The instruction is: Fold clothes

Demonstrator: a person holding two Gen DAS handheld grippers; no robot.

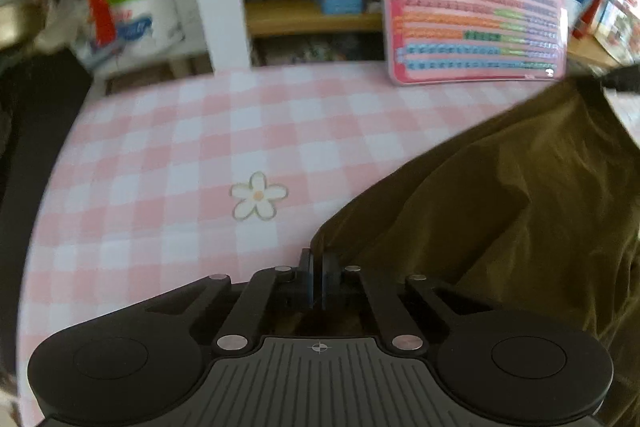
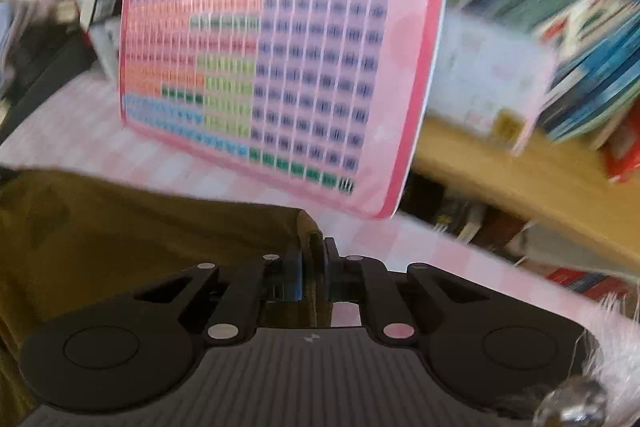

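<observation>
**Risk notes: two-corner grip on the garment**

Left side. The left claw (image 1: pixel 317 269) is clenched at the near-left corner of the olive-brown garment (image 1: pixel 500 211). The blue pads appear fully closed, and only the very edge of the cloth seems to sit between them. Judgement: so thin a bite may slip out as soon as the corner is lifted, dropping that side back onto the counter (image 1: pixel 180 155).

Centre. The garment lies crumpled, spread over the right part of the checked counter. Uneven tension between the two corners would likely set a skewed fold line.

Right side. The right claw (image 2: pixel 316 251) is clamped on a folded ridge of the garment (image 2: pixel 140 227), with cloth visible between the pads. This hold looks deeper. The pink keyboard toy (image 2: pixel 280 59) stands propped just beyond the cloth; a forward sweep could knock it over or snag the hem against it.
</observation>
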